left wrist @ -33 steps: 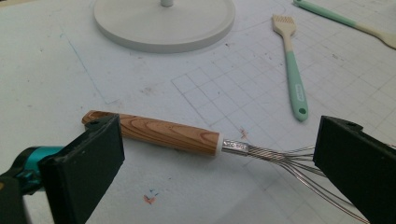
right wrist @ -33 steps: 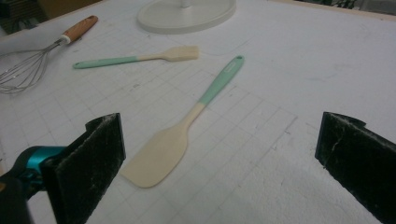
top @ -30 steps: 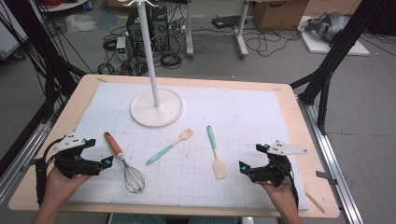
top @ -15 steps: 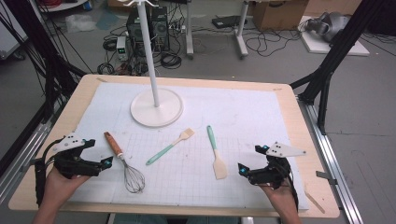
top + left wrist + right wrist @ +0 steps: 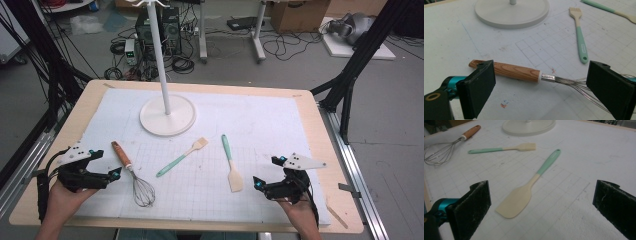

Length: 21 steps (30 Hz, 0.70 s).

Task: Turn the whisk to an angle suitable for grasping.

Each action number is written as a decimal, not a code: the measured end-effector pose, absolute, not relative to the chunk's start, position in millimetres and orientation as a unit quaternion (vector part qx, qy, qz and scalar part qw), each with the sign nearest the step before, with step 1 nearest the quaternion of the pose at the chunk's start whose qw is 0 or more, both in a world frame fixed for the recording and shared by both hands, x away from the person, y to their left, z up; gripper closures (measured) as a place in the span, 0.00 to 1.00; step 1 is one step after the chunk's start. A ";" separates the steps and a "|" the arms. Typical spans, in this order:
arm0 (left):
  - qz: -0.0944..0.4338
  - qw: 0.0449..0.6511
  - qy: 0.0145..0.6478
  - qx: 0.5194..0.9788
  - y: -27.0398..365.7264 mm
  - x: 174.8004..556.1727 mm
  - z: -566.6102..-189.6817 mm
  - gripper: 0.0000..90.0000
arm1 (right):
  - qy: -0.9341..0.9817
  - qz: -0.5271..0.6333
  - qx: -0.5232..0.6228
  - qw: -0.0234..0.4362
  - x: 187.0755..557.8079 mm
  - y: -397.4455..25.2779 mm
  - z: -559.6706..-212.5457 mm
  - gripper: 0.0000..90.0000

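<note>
Well, both grippers sit at the near edge of the table point(image 5: 300, 102), jaws spread wide and holding nothing. The left gripper point(image 5: 114, 174) points at the whisk point(image 5: 134, 175), which lies just to its right on the white gridded mat point(image 5: 260, 120), wooden handle toward the far left, wire head toward the near right. In the left gripper view the whisk's handle point(image 5: 515, 71) lies straight across the gap between the two black jaws. The right gripper point(image 5: 257, 183) faces the spatula point(image 5: 231, 165), whose cream blade lies nearest it, with the mint handle running away toward the far side; the right gripper view shows the blade point(image 5: 515, 202) between the open jaws but a little ahead of them.

I'd judge the whisk light and the wood stiff and not slippery, so the handle is the place to grip; the wires would flex and slide. The spatula looks light too, with a blade that probably bends, so I'd take it at the mint part of the handle point(image 5: 547, 162).

A pastry brush point(image 5: 182, 156) lies between the two tools, and a white stand point(image 5: 167, 114) rises from its round base farther back.

Compared with half a second ago and a second ago, nothing on the mat has shifted, and both hands sit in practically the same spots.
</note>
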State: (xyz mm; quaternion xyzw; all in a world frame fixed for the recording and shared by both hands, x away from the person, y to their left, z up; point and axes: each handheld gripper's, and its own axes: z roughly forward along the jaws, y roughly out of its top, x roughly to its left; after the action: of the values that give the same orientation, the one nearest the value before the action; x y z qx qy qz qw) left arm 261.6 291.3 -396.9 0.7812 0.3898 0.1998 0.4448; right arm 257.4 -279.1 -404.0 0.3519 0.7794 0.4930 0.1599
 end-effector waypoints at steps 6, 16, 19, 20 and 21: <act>0.188 0.446 0.384 0.787 294.0 262.5 -396.0 0.28 | 0.786 0.485 0.348 0.162 259.2 -276.3 -405.2 0.01; 0.173 0.439 0.367 0.801 289.7 263.2 -398.5 0.42 | 0.782 0.487 0.353 0.163 257.5 -278.7 -404.7 0.01; 0.169 0.437 0.369 0.803 290.4 263.1 -398.5 0.48 | 0.784 0.485 0.352 0.161 257.7 -277.5 -404.8 0.01; 0.170 0.434 0.370 0.804 290.9 263.0 -398.5 0.49 | 0.784 0.486 0.351 0.162 257.9 -277.1 -404.8 0.01; 0.168 0.435 0.371 0.803 291.4 263.0 -398.8 0.51 | 0.784 0.485 0.351 0.162 257.9 -276.7 -404.7 0.01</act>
State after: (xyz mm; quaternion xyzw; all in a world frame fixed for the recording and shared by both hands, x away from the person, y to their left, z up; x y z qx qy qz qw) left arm 263.0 291.4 -398.8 0.8031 0.3706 0.1681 0.4352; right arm 257.9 -276.7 -404.7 0.3511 0.7843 0.4850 0.1622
